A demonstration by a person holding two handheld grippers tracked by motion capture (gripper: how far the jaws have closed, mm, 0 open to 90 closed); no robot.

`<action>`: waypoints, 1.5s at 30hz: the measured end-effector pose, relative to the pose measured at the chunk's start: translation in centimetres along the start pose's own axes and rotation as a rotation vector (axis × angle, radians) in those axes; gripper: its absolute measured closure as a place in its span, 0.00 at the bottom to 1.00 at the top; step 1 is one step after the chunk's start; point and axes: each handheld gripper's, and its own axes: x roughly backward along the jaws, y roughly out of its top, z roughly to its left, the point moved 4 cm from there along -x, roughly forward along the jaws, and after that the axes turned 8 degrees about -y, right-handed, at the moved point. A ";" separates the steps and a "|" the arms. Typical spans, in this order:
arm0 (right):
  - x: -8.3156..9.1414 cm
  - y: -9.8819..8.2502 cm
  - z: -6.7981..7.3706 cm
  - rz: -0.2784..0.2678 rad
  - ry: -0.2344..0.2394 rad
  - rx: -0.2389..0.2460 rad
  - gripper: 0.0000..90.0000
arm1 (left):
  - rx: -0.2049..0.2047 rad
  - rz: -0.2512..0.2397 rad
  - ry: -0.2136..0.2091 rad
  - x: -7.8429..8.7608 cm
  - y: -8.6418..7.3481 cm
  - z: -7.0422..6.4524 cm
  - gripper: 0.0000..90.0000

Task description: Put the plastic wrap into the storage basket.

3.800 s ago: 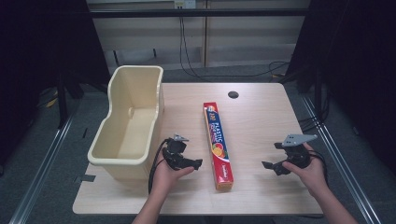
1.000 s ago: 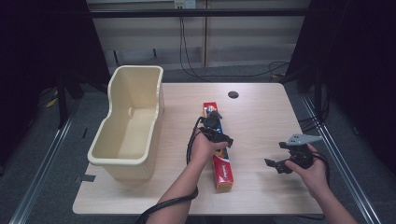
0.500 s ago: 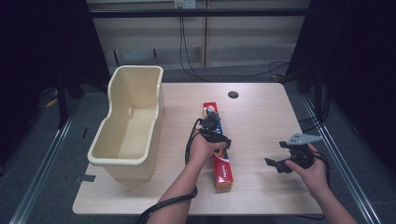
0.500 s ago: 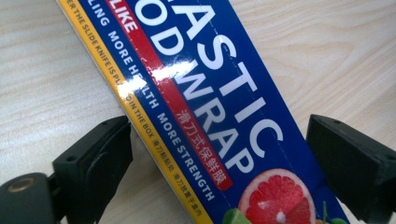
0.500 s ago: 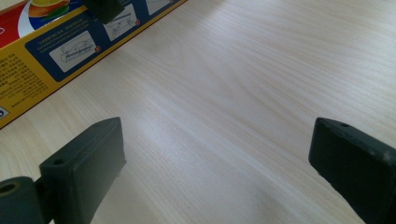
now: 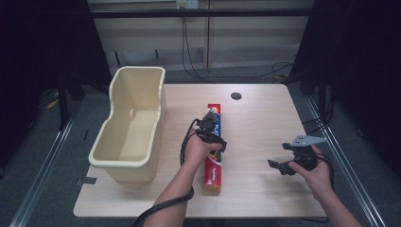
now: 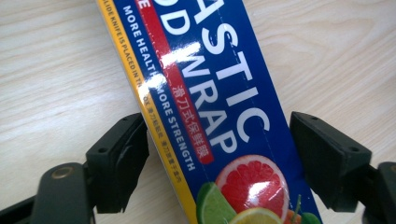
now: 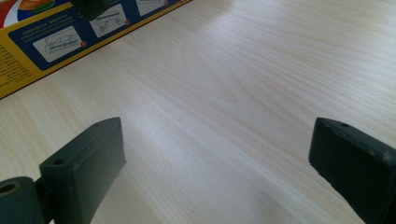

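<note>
one plastic wrap box [image 6: 213,156], one bin [image 6: 130,127], two tools

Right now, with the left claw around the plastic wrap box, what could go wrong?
1. The left claw has just been closing astride the plastic wrap box, which lies slanted between its jaws. The left pad looks at the yellow edge, the right pad apart, so the box may twist.
2. The grip sits near the box's far end; when lifted, the long near end may sag or slip.

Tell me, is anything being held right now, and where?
Nothing is gripped yet. The left tool has its jaws around the long sides of the plastic wrap box, closing in, with a gap on the right. The right tool is open over the table.
</note>
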 end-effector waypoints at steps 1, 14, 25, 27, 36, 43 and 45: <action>0.0 0.1 0.0 -0.003 0.002 0.003 0.04 | 0.002 -0.001 0.008 0.1 0.0 0.1 0.25; -0.2 0.2 0.1 -0.003 0.009 0.001 0.04 | 0.047 -0.030 0.060 -0.2 1.2 0.3 0.25; 0.0 0.2 -0.1 -0.010 0.010 -0.009 0.04 | 0.051 -0.008 0.118 -1.4 1.4 0.4 0.27; 0.0 0.2 -0.1 -0.009 0.012 -0.010 0.04 | 0.059 -0.013 0.118 -1.4 1.4 0.4 0.28; -0.1 0.3 0.1 -0.011 0.014 0.000 0.04 | 0.112 0.022 0.153 -0.8 1.6 0.2 0.40; 0.0 0.3 -0.1 -0.015 0.008 -0.002 0.03 | 0.059 0.090 0.178 0.1 1.2 0.7 0.44; 0.0 0.3 -0.1 -0.016 0.008 -0.004 0.03 | 0.052 0.100 0.175 0.4 1.1 0.6 0.44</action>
